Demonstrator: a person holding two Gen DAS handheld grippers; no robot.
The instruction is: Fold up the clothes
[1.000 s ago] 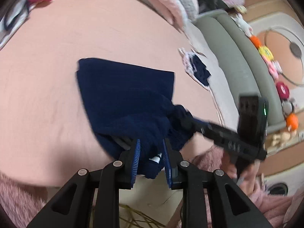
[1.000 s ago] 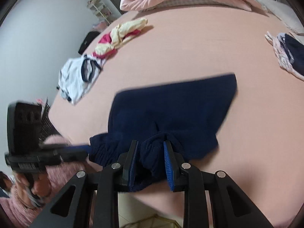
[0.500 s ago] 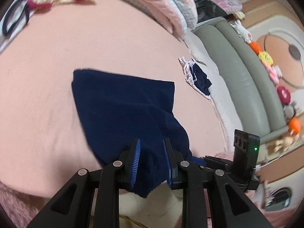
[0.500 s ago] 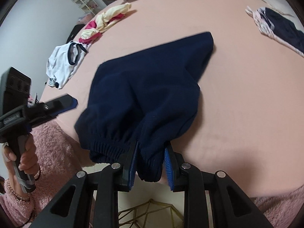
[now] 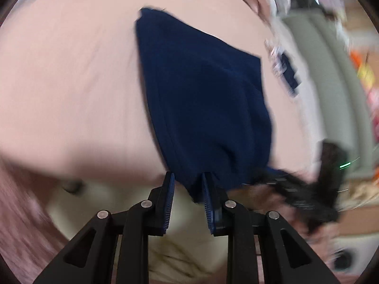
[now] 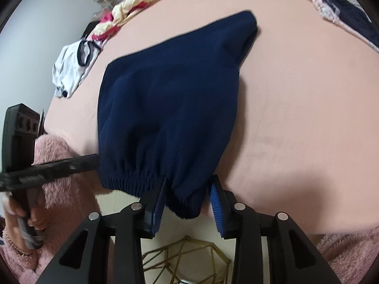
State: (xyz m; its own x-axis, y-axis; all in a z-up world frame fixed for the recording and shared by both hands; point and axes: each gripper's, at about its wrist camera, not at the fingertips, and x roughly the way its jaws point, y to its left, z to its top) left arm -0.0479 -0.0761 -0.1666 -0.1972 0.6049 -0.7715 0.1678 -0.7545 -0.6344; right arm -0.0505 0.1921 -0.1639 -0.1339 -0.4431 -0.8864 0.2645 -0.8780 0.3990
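Navy fleece garment with a ribbed elastic hem (image 6: pixel 165 108) lies on the pink bedsheet (image 6: pixel 308 94), hem at the near edge; right gripper (image 6: pixel 187 203) is opening around it, left gripper (image 5: pixel 188 189) pinches a corner; best released flat, hem aligned.

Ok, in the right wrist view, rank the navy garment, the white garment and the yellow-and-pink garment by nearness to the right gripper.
1. Navy garment: its waistband lies between the opening fingers of the right gripper.
2. White garment: upper left, near the bed's edge.
3. Yellow-and-pink garment: farther back, upper left.
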